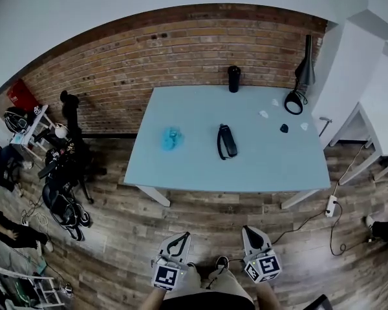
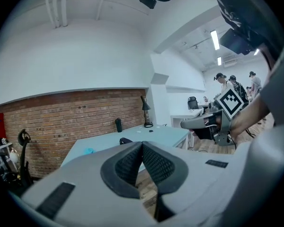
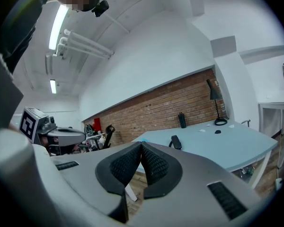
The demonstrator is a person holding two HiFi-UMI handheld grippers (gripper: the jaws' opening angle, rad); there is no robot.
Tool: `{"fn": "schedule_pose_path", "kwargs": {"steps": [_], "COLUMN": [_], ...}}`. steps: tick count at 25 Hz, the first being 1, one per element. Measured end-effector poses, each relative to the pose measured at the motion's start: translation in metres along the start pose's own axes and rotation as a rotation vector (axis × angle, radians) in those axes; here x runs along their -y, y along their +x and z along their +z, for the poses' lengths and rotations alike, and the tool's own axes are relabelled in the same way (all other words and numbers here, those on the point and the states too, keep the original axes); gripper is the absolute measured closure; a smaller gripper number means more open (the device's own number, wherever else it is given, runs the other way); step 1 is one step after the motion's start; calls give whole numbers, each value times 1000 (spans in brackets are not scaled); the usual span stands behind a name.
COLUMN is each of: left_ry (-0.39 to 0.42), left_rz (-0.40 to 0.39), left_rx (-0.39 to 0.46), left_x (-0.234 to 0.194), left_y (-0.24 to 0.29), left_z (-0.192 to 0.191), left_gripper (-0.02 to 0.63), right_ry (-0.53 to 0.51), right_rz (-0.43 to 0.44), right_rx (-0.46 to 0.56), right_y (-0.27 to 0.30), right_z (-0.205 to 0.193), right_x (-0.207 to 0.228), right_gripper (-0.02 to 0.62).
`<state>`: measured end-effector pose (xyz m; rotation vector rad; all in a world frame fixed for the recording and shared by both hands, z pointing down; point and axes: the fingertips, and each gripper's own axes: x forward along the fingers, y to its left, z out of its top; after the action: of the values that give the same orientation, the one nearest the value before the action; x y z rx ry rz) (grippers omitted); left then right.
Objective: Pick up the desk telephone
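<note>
Counting | 1 desk telephone [image 1: 226, 141] | 1 table [image 1: 200, 166] | 2 tongs [image 1: 182, 236] [image 1: 248, 229] closed

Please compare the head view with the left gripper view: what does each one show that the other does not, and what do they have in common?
Only the head view: the whole desk telephone lying on the table top, the left gripper seen from outside, and a power strip on the floor.
Only the left gripper view: its own pads pressed together with nothing between them, and people standing far off.
Both: the light blue table, the black bottle, the desk lamp, the brick wall and the right gripper.
</note>
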<state>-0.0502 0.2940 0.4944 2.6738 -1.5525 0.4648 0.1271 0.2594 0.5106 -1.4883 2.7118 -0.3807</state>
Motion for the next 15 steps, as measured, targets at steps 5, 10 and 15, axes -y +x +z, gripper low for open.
{"fn": "schedule_pose_path", "kwargs": {"steps": [5,10,15], "left_ry": [1,-32,-39], "left_rz": [-4,-56,-97], "left_rx": [-18,9,84], "left_x": [-13,-30,-66], "left_y": [15,58,112], "left_z": [-13,-19,3], "left_gripper": [590,589,589], "right_ry": [15,-1,-55], "right_rz": [0,-48,-83], "right_rx": [-26,-48,-58], "right_y": [18,40,72], "right_z": [-10,-7,19], "right_x": [11,26,36], "right_gripper": [589,589,589]}}
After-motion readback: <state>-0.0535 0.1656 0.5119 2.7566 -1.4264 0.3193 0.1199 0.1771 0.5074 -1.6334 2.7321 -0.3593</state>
